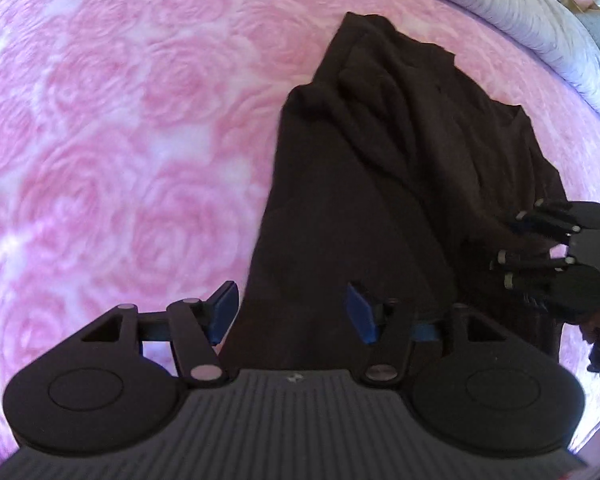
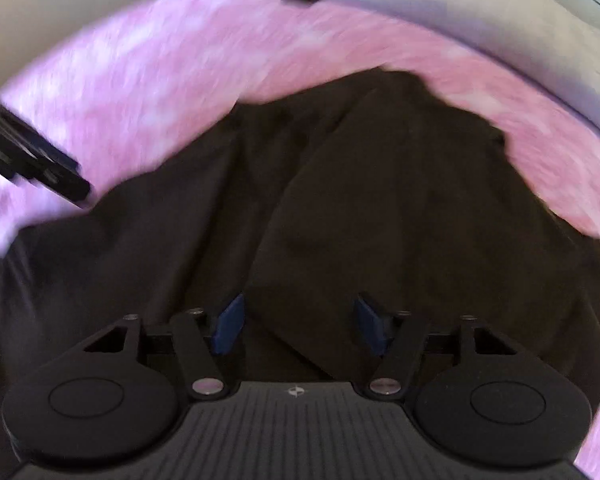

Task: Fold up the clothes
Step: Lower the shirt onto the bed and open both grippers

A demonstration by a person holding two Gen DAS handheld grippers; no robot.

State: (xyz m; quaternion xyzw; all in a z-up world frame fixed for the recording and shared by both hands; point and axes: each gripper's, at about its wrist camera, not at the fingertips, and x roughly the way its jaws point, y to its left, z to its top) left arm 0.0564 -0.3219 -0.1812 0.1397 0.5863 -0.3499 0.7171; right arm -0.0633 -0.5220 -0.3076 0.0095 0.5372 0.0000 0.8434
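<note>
Dark garment [image 1: 400, 168] between parted jaws

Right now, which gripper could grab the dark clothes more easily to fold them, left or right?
Probably the right gripper. Its open fingers sit over the middle of the dark garment, with a fold edge between them. The left gripper is open too, but straddles the garment's side edge, half over the pink rose blanket.

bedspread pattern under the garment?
Pink rose print on the bedspread; clearest in the left wrist view.
</note>
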